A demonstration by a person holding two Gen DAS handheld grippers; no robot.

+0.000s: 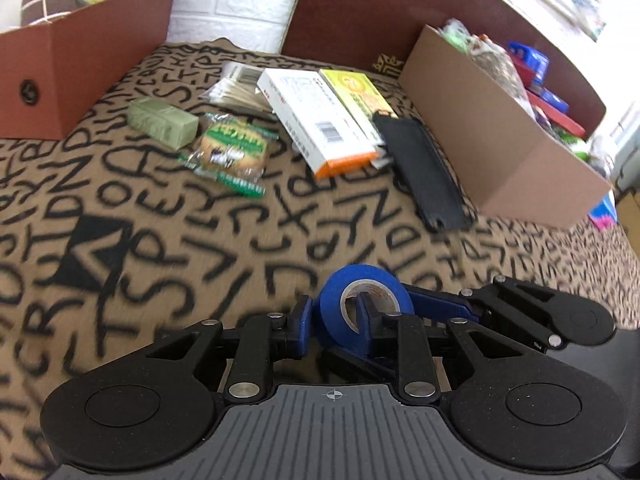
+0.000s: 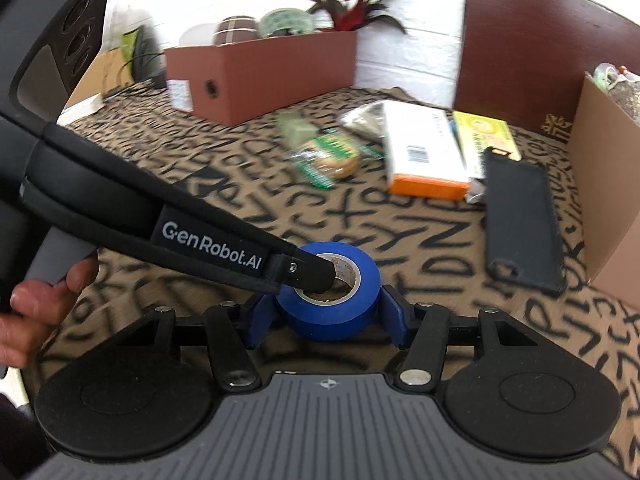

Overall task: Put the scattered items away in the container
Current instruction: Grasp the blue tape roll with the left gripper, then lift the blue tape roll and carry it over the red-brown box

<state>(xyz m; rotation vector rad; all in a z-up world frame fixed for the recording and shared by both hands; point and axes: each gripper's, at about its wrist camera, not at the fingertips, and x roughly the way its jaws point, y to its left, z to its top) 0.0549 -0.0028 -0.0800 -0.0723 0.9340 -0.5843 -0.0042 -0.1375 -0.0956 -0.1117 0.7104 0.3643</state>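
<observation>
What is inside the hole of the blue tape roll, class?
One finger of the left gripper pokes into the blue tape roll, pinching its wall. The core's label shows; the bottom of the hole is covered.

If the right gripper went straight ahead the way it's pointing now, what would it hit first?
The blue tape roll, already between the right gripper's fingers. Past it, probably the wrapped snack; depth is unclear.

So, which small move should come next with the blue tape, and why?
Probably open the left gripper and slip it out: one finger sits inside the blue tape roll, the right gripper seems to pinch its sides, and the cardboard box lies rightward.
</observation>
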